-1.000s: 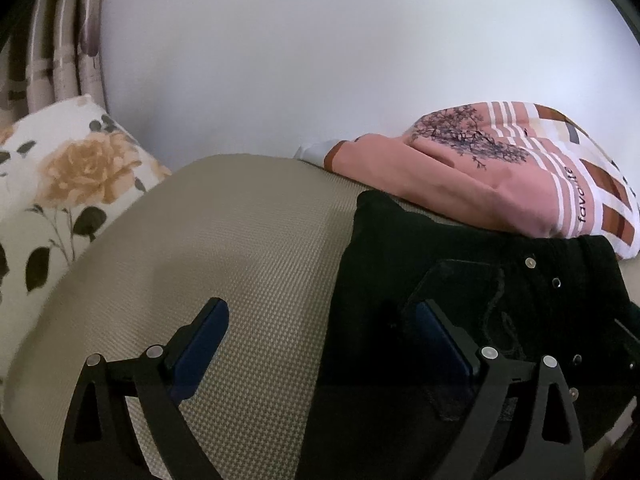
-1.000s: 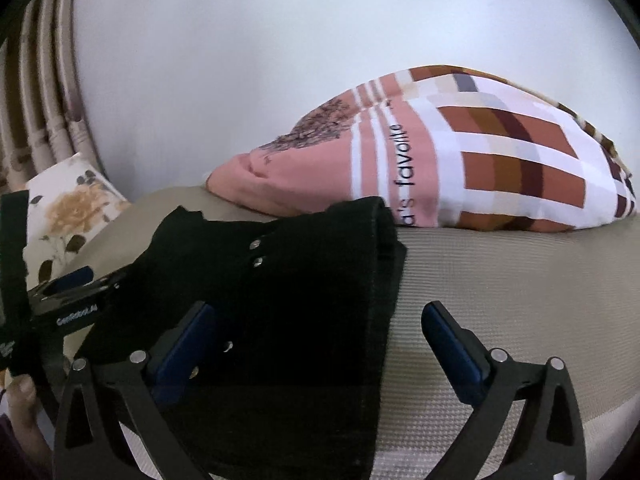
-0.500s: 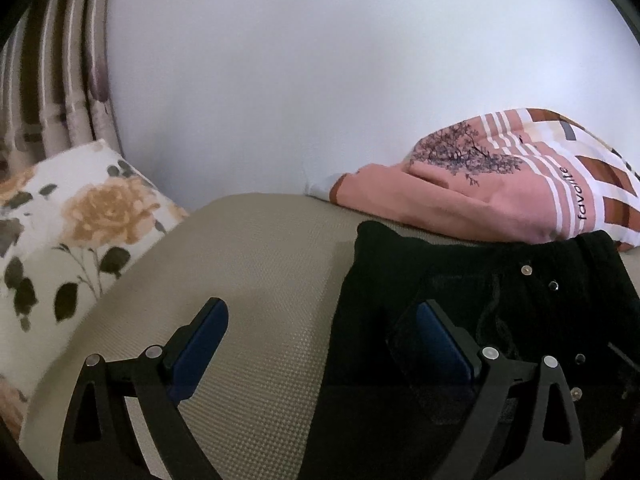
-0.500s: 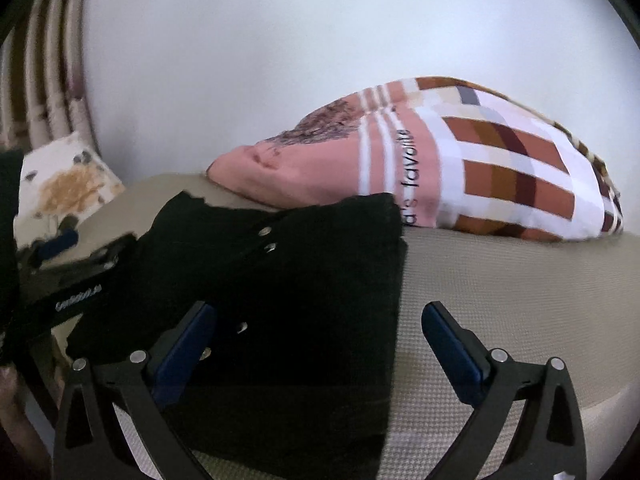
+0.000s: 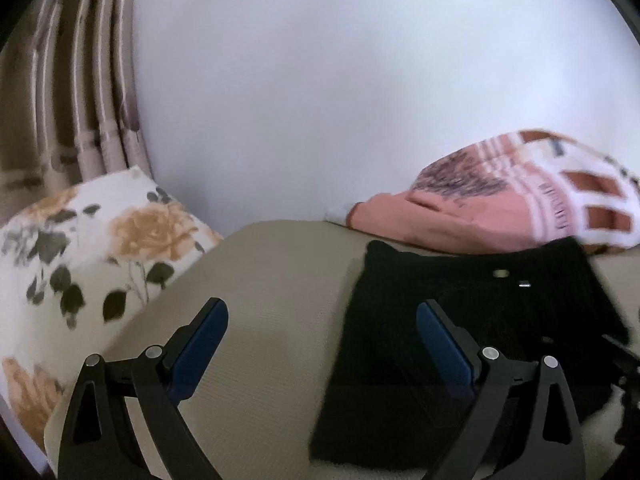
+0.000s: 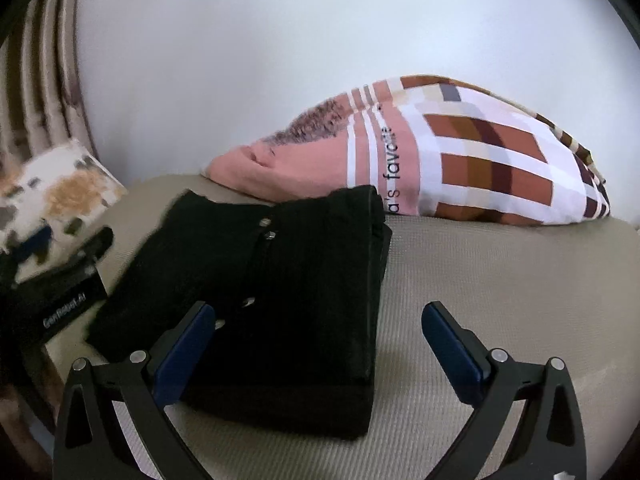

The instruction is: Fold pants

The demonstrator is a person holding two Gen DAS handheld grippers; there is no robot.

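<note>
White wall behind; beige woven bed surface [image 6: 500, 280]. We note black pants [image 6: 280, 280] lying folded into a compact stack on it, far edge touching the pink checked pillow [image 6: 460, 152]. Floral pillow [image 5: 92, 248] at left. Our left gripper [image 5: 322, 336] and right gripper [image 6: 318, 336] both spread wide, holding nothing.

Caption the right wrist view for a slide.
Open right gripper above folded black pants on a beige bed, patterned pillow behind.
</note>
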